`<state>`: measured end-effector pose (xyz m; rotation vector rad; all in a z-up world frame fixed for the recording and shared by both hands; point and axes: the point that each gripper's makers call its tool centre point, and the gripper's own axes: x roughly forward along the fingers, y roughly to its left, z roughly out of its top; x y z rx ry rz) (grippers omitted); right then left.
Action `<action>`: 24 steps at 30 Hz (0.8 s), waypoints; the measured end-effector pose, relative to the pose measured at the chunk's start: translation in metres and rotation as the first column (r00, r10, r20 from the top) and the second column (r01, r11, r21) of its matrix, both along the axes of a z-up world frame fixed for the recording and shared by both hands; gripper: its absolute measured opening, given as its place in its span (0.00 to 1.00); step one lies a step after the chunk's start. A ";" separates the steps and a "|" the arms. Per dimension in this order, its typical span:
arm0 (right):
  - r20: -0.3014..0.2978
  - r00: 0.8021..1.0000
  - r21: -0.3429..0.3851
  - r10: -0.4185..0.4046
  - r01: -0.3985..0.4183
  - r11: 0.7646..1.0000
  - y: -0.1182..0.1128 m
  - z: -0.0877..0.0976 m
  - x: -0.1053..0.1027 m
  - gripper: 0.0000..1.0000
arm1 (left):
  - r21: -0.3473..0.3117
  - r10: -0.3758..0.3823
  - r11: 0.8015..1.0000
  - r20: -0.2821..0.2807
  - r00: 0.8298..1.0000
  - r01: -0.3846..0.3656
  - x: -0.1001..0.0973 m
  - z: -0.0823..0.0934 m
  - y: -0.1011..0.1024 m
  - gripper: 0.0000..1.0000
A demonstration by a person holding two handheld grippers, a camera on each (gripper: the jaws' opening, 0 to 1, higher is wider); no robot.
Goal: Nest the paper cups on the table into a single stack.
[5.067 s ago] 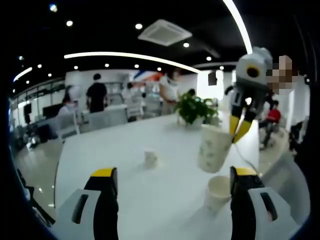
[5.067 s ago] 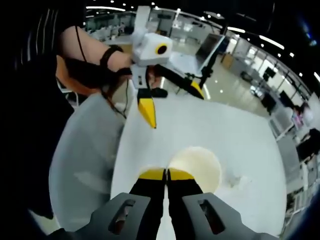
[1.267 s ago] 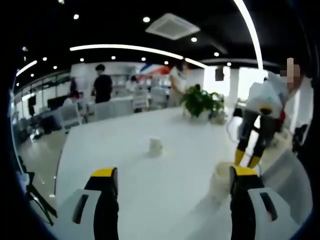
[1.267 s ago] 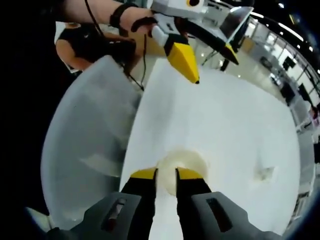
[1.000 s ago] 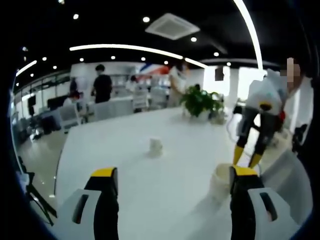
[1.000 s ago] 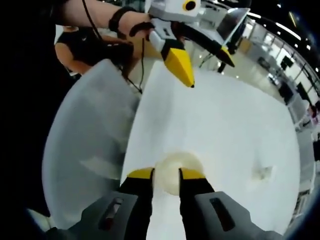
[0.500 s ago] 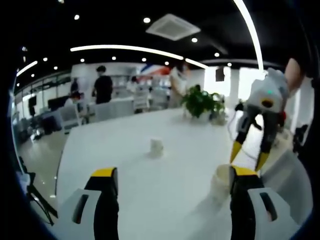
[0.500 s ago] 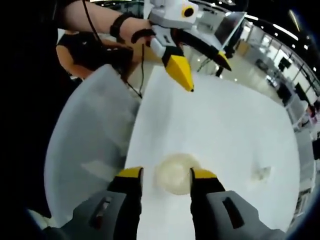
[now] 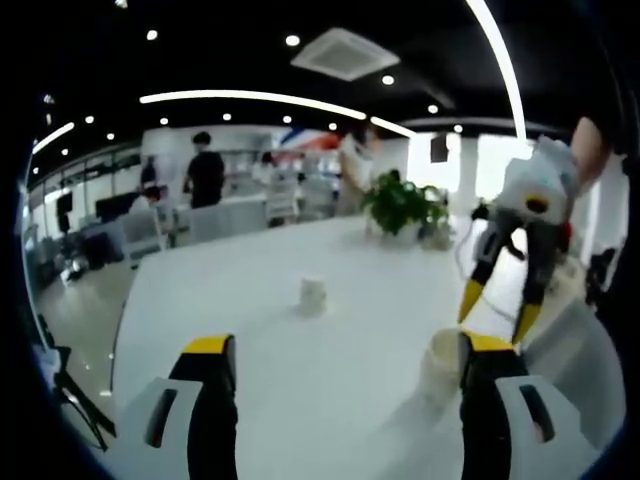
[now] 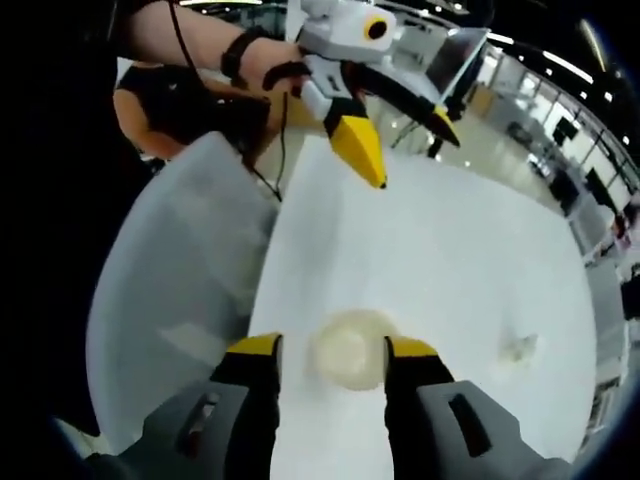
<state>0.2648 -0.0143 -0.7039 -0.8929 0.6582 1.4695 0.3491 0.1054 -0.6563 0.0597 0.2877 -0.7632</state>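
- Left gripper view: your left gripper sits low over the white table with its jaws wide apart and nothing between them.
- The cup stack stands just inside the right-hand jaw, partly hidden behind it; you cannot tell whether the jaw touches it.
- A single small paper cup stands upright further out on the table, well apart from the stack, with bare tabletop around it.
- Your right gripper hangs above the stack, yellow tips spread and pointing down, holding nothing.
- At the far edge of the table is a potted plant; people and chairs are beyond it.
- Right gripper view: your right gripper looks down on the cup stack, whose open mouth lies between the parted jaws. Contact with either jaw is unclear.
- The small cup appears as a blurred shape off to the right, well apart.
- Your left gripper enters from the top, jaws spread, held by a hand with a dark wrist strap.
- A grey chair back stands beside the table's near edge.
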 end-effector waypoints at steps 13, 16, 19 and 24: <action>0.050 0.995 0.151 -0.090 0.082 0.985 -0.006 0.032 0.010 0.39 | 0.001 -0.006 1.000 0.005 1.000 0.006 0.003 0.002 -0.002 0.92; 0.039 0.992 0.171 -0.124 0.115 0.979 -0.009 0.035 0.011 0.39 | 0.002 -0.009 1.000 0.006 1.000 0.009 0.004 0.002 -0.004 0.92; 0.053 0.989 0.181 -0.138 0.126 0.975 -0.011 0.038 0.012 0.39 | 0.000 -0.011 1.000 0.006 1.000 0.011 0.005 0.003 -0.004 0.92; 0.050 0.980 0.226 -0.191 0.176 0.958 -0.012 0.045 0.014 0.38 | 0.000 -0.010 1.000 0.006 1.000 0.010 0.006 0.003 -0.004 0.92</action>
